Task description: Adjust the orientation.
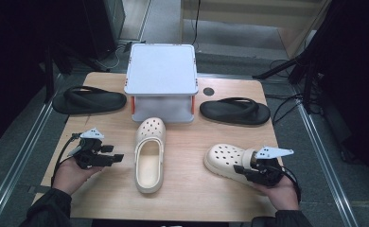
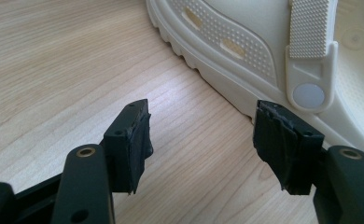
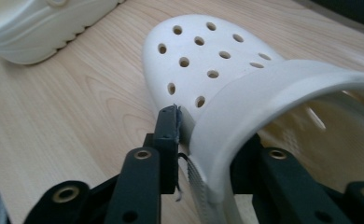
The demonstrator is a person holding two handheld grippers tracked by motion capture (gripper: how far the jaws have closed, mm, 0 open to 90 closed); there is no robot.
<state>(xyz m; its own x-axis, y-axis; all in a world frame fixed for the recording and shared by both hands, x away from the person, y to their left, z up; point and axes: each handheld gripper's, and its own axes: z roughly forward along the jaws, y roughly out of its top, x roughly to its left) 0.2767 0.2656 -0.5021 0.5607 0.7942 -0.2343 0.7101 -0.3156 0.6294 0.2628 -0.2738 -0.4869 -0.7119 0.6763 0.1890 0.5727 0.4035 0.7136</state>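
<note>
Two cream clogs lie on the wooden table [image 1: 187, 184]. The middle clog [image 1: 149, 156] points away from me, and its side and strap rivet [image 2: 245, 51] lie just right of my left gripper [image 2: 203, 140]. That left gripper [image 1: 115, 152] is open with only bare wood between its pads. The right clog [image 1: 225, 161] lies with its toe to the left. My right gripper [image 1: 243, 169] is shut on this clog's heel strap [image 3: 264, 93]: one finger [image 3: 168, 130] presses on the outside, and the other is inside the shoe, mostly hidden. The middle clog [image 3: 35, 28] also appears at the top left of the right gripper view.
A white two-level stand [image 1: 161, 80] sits at the back centre of the table. One black flip-flop [image 1: 89, 100] lies at its left and another [image 1: 235, 111] at its right. Beyond the table edges are dark floor, cables and stand legs.
</note>
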